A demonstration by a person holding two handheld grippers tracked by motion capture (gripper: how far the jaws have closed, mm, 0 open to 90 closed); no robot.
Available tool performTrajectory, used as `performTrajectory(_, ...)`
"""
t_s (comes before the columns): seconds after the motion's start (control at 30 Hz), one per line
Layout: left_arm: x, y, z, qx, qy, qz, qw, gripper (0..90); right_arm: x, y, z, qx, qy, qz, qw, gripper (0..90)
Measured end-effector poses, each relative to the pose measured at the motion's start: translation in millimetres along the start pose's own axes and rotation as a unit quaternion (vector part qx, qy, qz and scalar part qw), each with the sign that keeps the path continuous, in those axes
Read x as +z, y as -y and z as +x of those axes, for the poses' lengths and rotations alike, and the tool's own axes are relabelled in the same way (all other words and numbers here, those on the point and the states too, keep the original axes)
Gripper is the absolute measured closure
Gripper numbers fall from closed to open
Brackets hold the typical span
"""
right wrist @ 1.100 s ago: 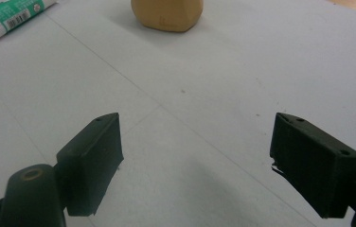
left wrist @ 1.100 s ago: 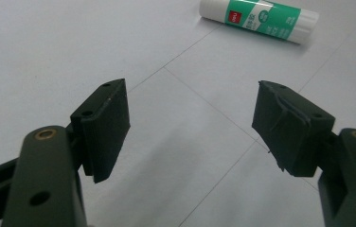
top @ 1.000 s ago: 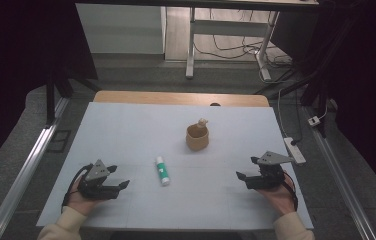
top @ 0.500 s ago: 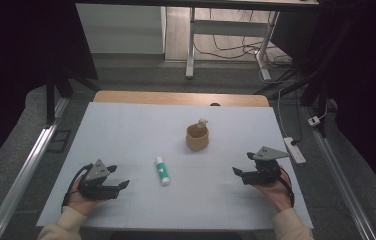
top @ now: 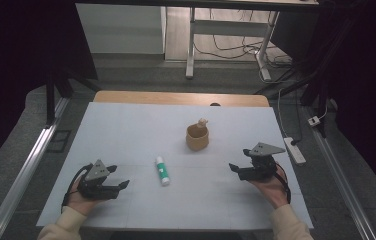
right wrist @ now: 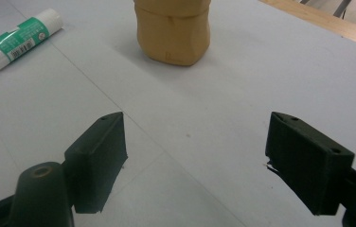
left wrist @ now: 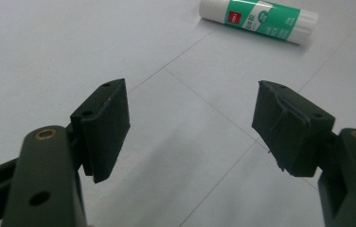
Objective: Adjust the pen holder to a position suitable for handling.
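Note:
A white and green glue stick lies flat near the middle of the white table. A tan cup-shaped pot stands behind it to the right. My left gripper rests low at the front left, open, with the glue stick ahead of its jaws. My right gripper sits at the front right, open and empty, and points toward the pot and the glue stick.
A wooden strip edges the table's far side. A white power strip lies off the right edge. Metal rails run along both sides, and desk legs and cables stand on the floor beyond.
My right gripper has slid a little to the left and forward toward the pot. The left gripper, glue stick and pot have stayed put.

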State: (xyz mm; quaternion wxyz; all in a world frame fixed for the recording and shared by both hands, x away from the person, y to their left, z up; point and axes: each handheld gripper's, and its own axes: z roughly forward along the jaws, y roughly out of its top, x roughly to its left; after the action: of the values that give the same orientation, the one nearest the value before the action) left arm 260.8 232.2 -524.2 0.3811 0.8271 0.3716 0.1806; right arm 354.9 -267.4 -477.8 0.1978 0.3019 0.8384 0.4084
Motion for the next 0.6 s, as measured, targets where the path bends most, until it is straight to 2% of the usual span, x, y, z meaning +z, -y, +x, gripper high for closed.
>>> performTrajectory(0.6, -0.3, 0.2, 0.0, 0.000, 0.001, -0.001, 1.0000, 27.5, 16.0, -14.4, -0.4, 0.003, -0.008, 0.004, 1.0000, 24.6)
